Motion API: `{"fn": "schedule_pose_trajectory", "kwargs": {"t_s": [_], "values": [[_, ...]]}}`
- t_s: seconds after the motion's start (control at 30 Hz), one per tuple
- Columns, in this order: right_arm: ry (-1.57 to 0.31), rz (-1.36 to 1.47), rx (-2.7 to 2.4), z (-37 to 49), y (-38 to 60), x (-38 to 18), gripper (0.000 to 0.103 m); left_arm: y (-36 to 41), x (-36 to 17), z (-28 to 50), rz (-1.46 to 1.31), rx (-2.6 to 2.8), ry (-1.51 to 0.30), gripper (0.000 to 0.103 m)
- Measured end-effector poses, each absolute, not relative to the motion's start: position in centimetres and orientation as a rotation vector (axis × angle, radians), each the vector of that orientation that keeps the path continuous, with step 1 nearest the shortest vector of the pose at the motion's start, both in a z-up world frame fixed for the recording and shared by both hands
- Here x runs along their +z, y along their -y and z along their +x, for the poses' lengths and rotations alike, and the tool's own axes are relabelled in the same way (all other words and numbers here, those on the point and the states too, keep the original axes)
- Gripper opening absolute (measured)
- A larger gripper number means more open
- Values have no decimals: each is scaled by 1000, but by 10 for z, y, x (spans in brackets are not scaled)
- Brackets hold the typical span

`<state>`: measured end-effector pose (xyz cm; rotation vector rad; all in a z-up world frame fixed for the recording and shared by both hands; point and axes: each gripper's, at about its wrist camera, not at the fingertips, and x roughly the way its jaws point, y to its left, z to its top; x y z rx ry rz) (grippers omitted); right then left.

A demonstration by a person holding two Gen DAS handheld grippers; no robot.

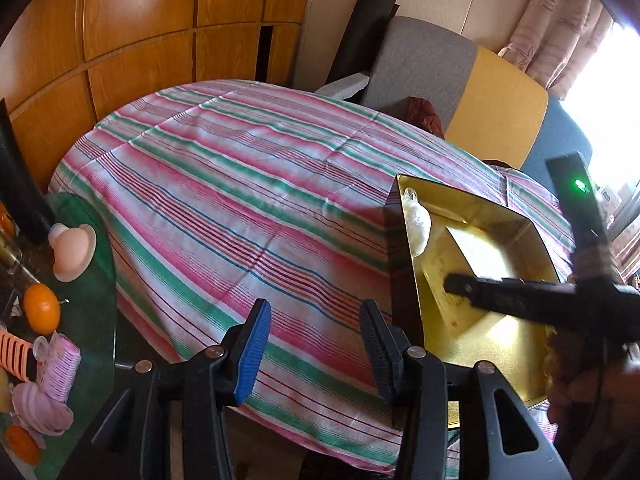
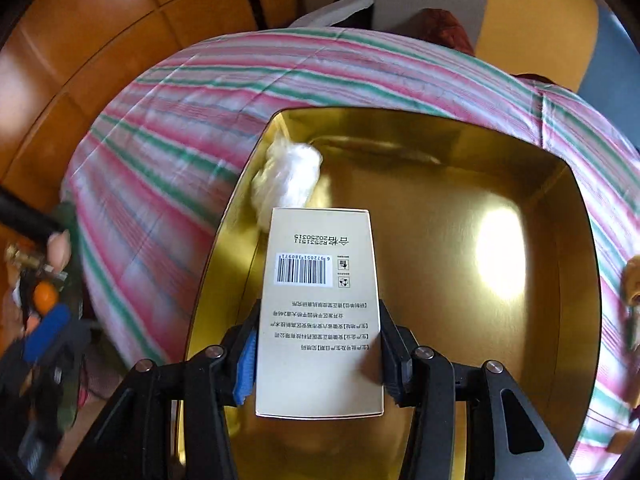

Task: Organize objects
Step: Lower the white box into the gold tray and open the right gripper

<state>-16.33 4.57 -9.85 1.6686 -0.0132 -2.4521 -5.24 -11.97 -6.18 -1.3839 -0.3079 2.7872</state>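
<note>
On the right side of the desk (image 1: 248,168), which is draped in a pink, green and white striped cloth, sits a gold tray (image 2: 460,184) with raised walls. The right hand-held gripper (image 2: 318,344) is pinching a pale rectangular box (image 2: 320,312) by its long sides, one blue pad (image 2: 246,364) pressed against the left face; the box shows a barcode and printed text and is held over the tray's near-left part. Whether its underside touches the tray floor is hard to judge from this angle. A crumpled white plastic bag (image 2: 288,176) lies in the tray's far-left corner, just beyond the box's far end.

In the left wrist view the left hand-held gripper (image 1: 316,344) is spread, nothing between its fingers, above the near part of the cloth and just left of the tray (image 1: 516,220). The white bag (image 1: 416,224) shows against the tray's left wall there, and the right hand-held gripper's black body (image 1: 560,304) crosses over the tray.

Off the desk's left edge, on a lower green surface (image 1: 92,280), lie an orange (image 1: 42,308), a peach-coloured mushroom-shaped item (image 1: 74,252) and pink hair rollers (image 1: 60,364).
</note>
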Motion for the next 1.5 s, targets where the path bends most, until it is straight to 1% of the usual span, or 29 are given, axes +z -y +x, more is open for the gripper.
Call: {"fn": "schedule_pose_trajectory", "kwargs": {"t_s": [0.23, 0.33, 0.37, 0.4, 0.43, 0.47, 0.53, 0.67, 0.8, 1.0, 1.13, 1.3, 1.5], "values": [[33, 1663, -2477, -187, -26, -106, 50, 123, -64, -53, -1389, 2774, 339, 46], [136, 1672, -2429, -192, -27, -109, 52, 123, -62, -53, -1382, 2774, 341, 46], [180, 1670, -2413, -193, -30, -110, 55, 123, -62, -53, -1379, 2773, 343, 46], [215, 1663, -2408, -192, -33, -109, 64, 123, -62, -52, -1377, 2773, 343, 46], [244, 1652, -2409, -190, -38, -107, 70, 123, -61, -53, -1377, 2774, 343, 46], [277, 1643, -2404, -188, -42, -106, 72, 122, -61, -53, -1378, 2773, 342, 46], [346, 1618, -2395, -184, -54, -102, 80, 120, -61, -52, -1376, 2774, 335, 46], [397, 1551, -2425, -170, -77, -87, 82, 116, -59, -51, -1364, 2782, 311, 46], [377, 1504, -2468, -150, -99, -74, 84, 104, -51, -47, -1325, 2789, 257, 46], [204, 1405, -2587, -105, -136, -57, 87, 73, -36, -39, -1252, 2785, 131, 46], [139, 1353, -2658, -80, -166, -48, 88, 49, -29, -36, -1229, 2759, 55, 46], [119, 1299, -2765, -57, -210, -38, 90, 18, -25, -32, -1207, 2730, -52, 46], [159, 1275, -2909, -37, -275, -24, 91, -19, -21, -26, -1177, 2668, -146, 46]]}}
